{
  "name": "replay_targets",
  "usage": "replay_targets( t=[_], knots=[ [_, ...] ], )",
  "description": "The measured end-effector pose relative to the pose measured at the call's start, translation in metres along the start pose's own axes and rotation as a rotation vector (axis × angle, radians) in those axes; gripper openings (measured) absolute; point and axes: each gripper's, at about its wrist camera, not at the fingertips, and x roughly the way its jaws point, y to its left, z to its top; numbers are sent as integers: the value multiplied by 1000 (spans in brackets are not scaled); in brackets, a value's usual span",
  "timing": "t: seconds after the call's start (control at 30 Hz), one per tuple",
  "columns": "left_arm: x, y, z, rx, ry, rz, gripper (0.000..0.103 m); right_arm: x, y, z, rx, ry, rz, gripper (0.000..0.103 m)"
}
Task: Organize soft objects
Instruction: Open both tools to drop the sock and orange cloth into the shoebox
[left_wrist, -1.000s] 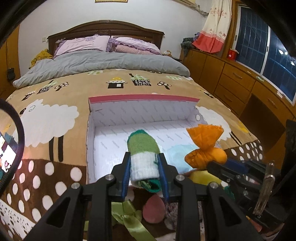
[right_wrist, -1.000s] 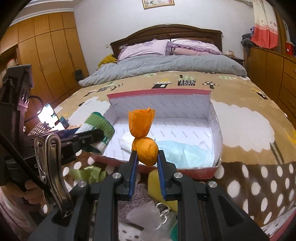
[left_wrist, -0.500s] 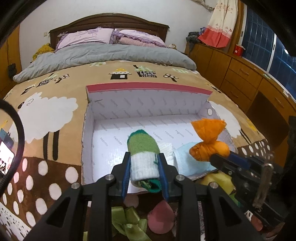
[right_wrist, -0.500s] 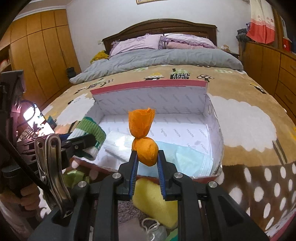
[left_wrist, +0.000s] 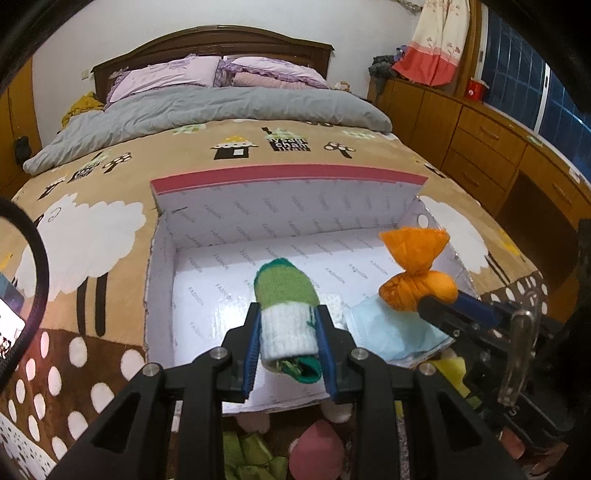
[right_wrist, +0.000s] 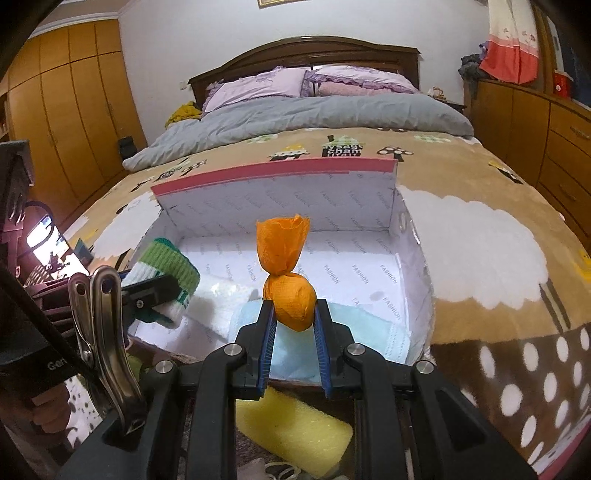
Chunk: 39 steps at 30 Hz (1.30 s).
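Note:
My left gripper (left_wrist: 286, 314) is shut on a rolled green-and-white sock (left_wrist: 286, 306), held over the near part of the open white box (left_wrist: 288, 177) with a pink rim on the bed. My right gripper (right_wrist: 293, 308) is shut on an orange knotted cloth bundle (right_wrist: 290, 291), above the box's near right side. From the right wrist view the sock (right_wrist: 166, 269) and the left gripper (right_wrist: 151, 291) show at the left. From the left wrist view the orange bundle (left_wrist: 417, 284) shows at the right. Inside the box lie a light blue face mask (right_wrist: 351, 332) and a white folded cloth (right_wrist: 225, 299).
In front of the box lie a yellow sponge (right_wrist: 295, 432), a pink soft piece (left_wrist: 317, 450) and green ribbon (left_wrist: 247, 461). The bed has a brown sheep-print blanket (right_wrist: 480, 240), grey duvet and pillows. Wooden drawers (left_wrist: 491, 140) stand at the right, wardrobes at the left.
Both grippers have moved forward and lower over the box with the sock and the orange bundle still held. The box looks larger and nearer.

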Motion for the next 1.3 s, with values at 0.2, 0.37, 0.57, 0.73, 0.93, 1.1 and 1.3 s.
replay_targets(
  t=[0.2, 0.37, 0.57, 0.73, 0.93, 1.1, 1.3],
  knots=[
    [4, -7, 2, 15, 3, 15, 29, 1, -6, -2, 23, 9, -11, 22],
    [7, -10, 0, 26, 20, 26, 30, 3, -9, -5, 47, 13, -2, 22],
    [3, -12, 1, 21, 19, 28, 41, -4, -14, -5, 67, 0, 9, 27],
    [-7, -11, 0, 22, -2, 25, 54, -13, -15, -4, 73, -17, 5, 32],
    [-21, -11, -4, 2, 5, 14, 55, -31, -16, -2, 78, -32, 23, 44],
    [-38, -12, -9, 1, 2, 15, 56, -53, -17, -7, 77, -45, 30, 44],
    [-55, -19, -18, 13, 1, 6, 56, -71, -18, -20, 53, -31, 29, 45]
  ],
)
